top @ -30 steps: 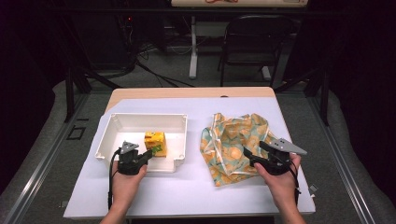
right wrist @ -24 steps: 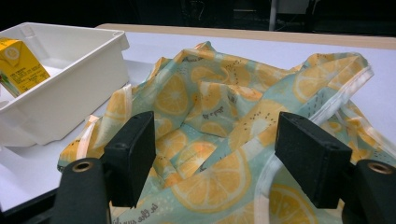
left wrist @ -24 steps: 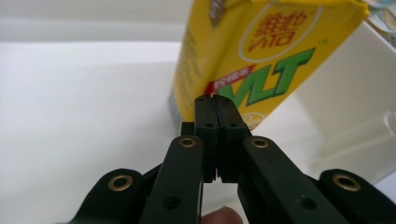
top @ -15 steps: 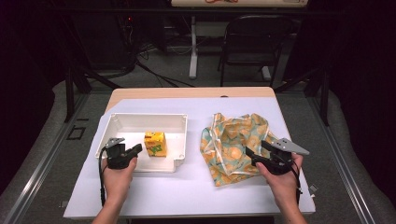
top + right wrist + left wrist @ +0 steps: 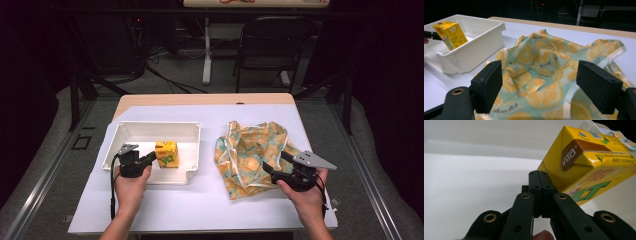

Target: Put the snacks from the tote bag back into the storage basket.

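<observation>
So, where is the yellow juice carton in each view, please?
High view: the carton stands left of centre, inside the white tray.
Left gripper view: upper right, tilted, touching the shut left claw.
Right gripper view: far upper left.
Shared landmark: the tray.

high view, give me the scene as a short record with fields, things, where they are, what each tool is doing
carton: yellow drink carton, tilted, inside the bin
bin: white bin, left part of the table
cloth: orange-slice print cloth, crumpled, right of the bin
left tool: left tool jaws pressed together, tips against the carton's lower corner
right tool: right tool jaws wide apart, cloth in front of and between them, not gripped
table: white sheet over a wooden top
</observation>
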The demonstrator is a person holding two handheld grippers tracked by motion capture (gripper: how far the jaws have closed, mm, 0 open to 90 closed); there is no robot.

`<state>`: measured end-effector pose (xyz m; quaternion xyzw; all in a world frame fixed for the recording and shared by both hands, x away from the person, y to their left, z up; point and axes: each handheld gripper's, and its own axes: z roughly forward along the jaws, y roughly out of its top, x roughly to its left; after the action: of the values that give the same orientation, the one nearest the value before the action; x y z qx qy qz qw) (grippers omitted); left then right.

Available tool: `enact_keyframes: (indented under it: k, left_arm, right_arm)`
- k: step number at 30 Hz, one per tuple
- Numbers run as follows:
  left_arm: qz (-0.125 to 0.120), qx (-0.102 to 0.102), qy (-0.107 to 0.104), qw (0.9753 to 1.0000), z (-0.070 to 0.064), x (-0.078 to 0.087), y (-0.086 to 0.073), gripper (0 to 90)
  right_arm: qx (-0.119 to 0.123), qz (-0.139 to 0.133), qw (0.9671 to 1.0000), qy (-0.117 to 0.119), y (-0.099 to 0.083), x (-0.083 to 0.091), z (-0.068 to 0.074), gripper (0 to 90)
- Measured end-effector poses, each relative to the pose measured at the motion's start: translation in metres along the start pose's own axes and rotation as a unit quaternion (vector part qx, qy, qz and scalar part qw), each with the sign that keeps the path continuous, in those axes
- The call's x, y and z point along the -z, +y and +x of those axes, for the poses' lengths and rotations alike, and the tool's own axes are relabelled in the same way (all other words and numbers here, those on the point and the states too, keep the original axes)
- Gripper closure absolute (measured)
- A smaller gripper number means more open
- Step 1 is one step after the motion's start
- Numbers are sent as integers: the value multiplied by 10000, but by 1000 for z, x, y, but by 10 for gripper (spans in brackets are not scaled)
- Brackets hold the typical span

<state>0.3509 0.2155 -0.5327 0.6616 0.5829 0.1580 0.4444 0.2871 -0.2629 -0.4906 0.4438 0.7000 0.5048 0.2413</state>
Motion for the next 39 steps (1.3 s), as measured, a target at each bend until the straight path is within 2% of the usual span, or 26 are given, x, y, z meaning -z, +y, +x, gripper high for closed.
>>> enact_keyframes:
  k: [16,28,33,39]
  left_arm:
    - [81,-7,-72,9999,-16,-17,6,900]
    - [128,40,-216,9997,-34,-33,9,900]
    - [189,-15,-298,9994,-39,-35,7,900]
    - [151,85,-281,9995,-41,-38,10,900]
  right_arm:
    - [-8,171,9998,-58,-17,22,-11,189]
    - [-69,207,9997,-108,-21,24,-14,190]
    - [-88,194,9997,-79,-22,22,-13,190]
    - [-64,241,9997,-49,-22,20,-11,189]
